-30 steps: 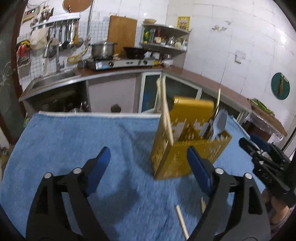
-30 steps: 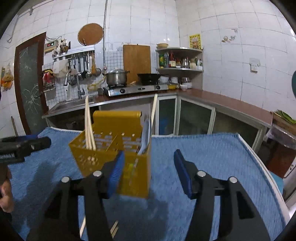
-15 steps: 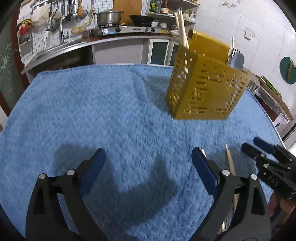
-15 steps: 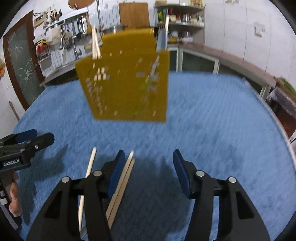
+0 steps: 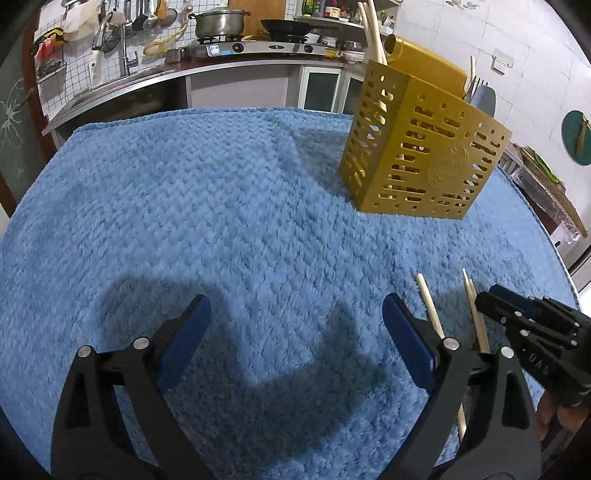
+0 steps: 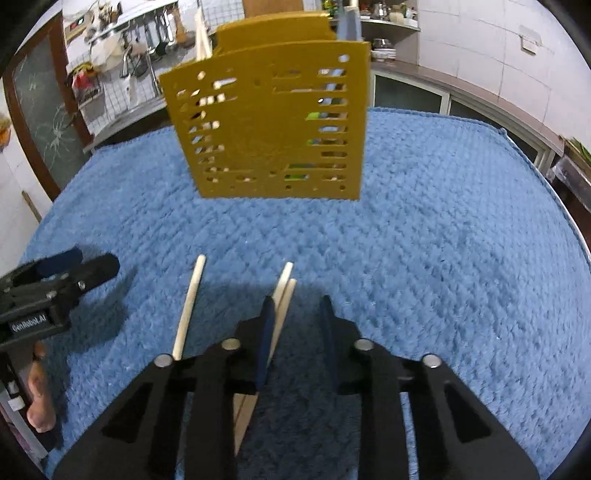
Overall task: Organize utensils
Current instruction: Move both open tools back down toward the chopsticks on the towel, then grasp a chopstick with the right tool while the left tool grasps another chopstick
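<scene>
A yellow slotted utensil holder (image 5: 421, 147) stands on the blue towel (image 5: 221, 206), with chopsticks and a grey spoon in it; it also shows in the right wrist view (image 6: 273, 125). Three wooden chopsticks lie on the towel: a single one (image 6: 188, 306) and a pair (image 6: 282, 295), also seen in the left wrist view (image 5: 430, 310). My left gripper (image 5: 295, 325) is open and empty, low over the towel, left of the chopsticks. My right gripper (image 6: 297, 321) is partly closed but still open, its tips just right of the pair, holding nothing.
The towel covers the whole table. Behind it are a kitchen counter with a sink (image 5: 122, 81), a gas stove with a pot (image 5: 221, 26), and shelves. The table's right edge (image 5: 554, 236) is near the holder.
Both grippers have dropped low toward the towel and tilted down. My right gripper's jaws have narrowed and it now sits over the pair of chopsticks.
</scene>
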The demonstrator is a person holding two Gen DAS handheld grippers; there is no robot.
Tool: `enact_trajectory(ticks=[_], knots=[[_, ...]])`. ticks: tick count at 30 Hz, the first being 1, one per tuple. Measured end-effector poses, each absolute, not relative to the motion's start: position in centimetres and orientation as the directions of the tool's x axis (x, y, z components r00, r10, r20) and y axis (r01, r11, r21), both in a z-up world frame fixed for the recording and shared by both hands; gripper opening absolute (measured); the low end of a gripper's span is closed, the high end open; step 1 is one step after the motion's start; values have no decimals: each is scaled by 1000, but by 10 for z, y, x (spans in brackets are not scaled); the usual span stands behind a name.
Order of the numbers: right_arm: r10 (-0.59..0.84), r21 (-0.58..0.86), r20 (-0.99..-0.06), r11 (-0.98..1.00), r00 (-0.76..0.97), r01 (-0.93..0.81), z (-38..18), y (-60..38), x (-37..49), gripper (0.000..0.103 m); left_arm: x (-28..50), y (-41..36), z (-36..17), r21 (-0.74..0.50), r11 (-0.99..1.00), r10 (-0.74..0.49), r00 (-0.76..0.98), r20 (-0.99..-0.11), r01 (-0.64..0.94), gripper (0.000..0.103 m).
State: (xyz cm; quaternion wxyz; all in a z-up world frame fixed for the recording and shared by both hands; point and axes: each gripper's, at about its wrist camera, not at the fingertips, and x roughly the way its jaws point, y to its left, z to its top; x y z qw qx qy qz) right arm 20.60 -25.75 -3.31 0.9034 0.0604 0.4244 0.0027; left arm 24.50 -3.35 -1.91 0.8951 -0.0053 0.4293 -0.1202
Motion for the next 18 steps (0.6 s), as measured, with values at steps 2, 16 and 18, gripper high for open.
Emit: enact_trajectory(ticks=[2, 16, 18], knots=[[53, 109, -769, 993, 637, 49, -33, -255, 207, 15, 245, -34, -20, -115, 970, -223, 601, -768, 213, 91], [69, 159, -827, 981, 558, 114, -31, -256, 224, 6, 247, -42, -19, -107, 976, -197, 572, -796, 188, 91], [75, 163, -832, 980, 549, 112, -34, -256, 221, 7, 246, -43, -17, -110, 976, -200, 568, -798, 189, 91]])
